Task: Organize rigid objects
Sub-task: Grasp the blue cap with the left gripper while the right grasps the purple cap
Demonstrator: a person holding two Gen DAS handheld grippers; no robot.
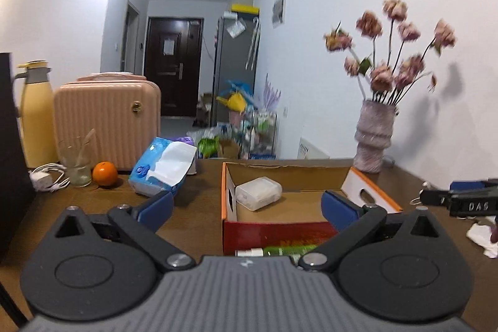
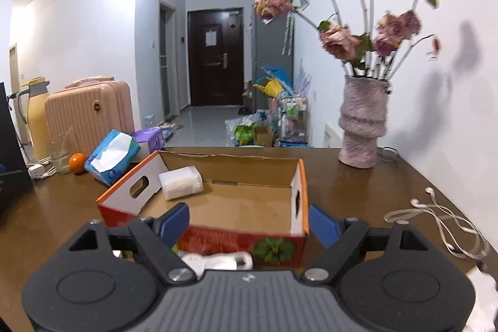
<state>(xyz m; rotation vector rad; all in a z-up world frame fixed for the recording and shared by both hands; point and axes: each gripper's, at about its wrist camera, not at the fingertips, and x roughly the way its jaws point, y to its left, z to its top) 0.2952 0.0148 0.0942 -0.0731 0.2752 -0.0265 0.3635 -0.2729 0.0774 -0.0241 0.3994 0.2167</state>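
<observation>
Left wrist view shows the left gripper [image 1: 247, 209] spread wide, holding nothing, before the cardboard box [image 1: 289, 226] on the table [image 1: 199, 217]. The right gripper [image 2: 249, 223] is also spread and empty. A white plastic case [image 1: 258, 192] lies inside the box, with the vase [image 1: 373, 139] beyond.

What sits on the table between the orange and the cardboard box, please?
The blue tissue pack lies between the orange and the cardboard box, with its white tissue sticking out. Both wrist views show it.

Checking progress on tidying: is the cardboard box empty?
No. One white plastic case lies inside the cardboard box, near its far corner.
</observation>
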